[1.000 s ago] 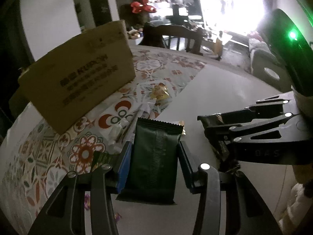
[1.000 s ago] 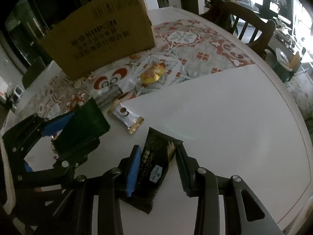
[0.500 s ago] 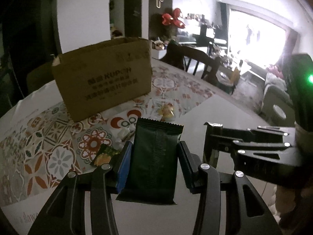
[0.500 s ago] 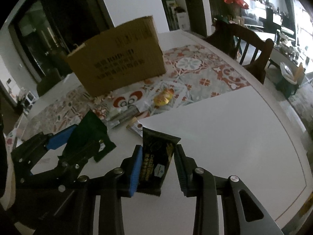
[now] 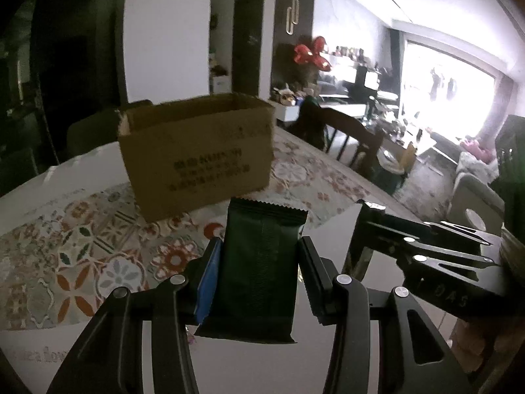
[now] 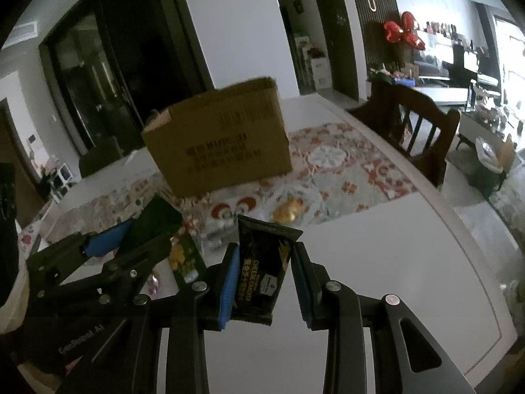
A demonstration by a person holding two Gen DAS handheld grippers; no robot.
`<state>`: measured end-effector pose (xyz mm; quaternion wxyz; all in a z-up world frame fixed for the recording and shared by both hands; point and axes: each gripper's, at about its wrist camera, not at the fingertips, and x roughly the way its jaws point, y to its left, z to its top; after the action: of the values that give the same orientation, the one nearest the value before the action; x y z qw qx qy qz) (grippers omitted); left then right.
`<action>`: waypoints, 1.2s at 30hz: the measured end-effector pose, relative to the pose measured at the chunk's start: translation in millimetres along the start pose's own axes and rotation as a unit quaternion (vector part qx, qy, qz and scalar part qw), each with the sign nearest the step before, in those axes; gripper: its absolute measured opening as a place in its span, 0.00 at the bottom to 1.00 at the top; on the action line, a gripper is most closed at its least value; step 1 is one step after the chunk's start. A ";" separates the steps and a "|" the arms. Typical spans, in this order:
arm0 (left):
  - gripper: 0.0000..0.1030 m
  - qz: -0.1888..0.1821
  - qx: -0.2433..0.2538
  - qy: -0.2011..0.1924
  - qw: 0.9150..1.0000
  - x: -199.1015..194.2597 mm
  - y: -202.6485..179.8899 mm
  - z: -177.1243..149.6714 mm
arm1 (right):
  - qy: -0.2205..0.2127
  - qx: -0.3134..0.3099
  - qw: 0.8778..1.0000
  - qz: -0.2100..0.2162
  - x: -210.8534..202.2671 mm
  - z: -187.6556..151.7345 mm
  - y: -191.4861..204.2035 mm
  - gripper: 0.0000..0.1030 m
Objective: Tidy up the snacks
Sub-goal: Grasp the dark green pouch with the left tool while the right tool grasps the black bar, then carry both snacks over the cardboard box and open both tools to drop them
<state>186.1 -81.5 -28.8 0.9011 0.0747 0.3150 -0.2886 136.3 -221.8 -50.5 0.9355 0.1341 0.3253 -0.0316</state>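
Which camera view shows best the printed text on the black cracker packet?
The right wrist view: the black cracker packet, held in the right gripper, faces the camera with "CHEESE CRACKER" readable. The left wrist view shows no text, only the right gripper side-on.

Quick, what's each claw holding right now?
Left gripper: shut on a plain dark green snack packet.
Right gripper: shut on a black cheese cracker packet.

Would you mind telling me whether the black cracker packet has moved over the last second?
Yes. The cracker packet, held in the right gripper, has risen off the table toward the cardboard box.
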 end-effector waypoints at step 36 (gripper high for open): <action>0.45 0.087 -0.062 -0.119 0.987 8.9 72.5 114.4 | -0.179 -0.068 0.981 0.041 24.1 146.3 32.6 0.32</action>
<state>292.9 -62.2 52.7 0.9567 0.0109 0.2148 -0.1959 247.9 -229.5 52.2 0.9861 0.0752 0.1483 0.0053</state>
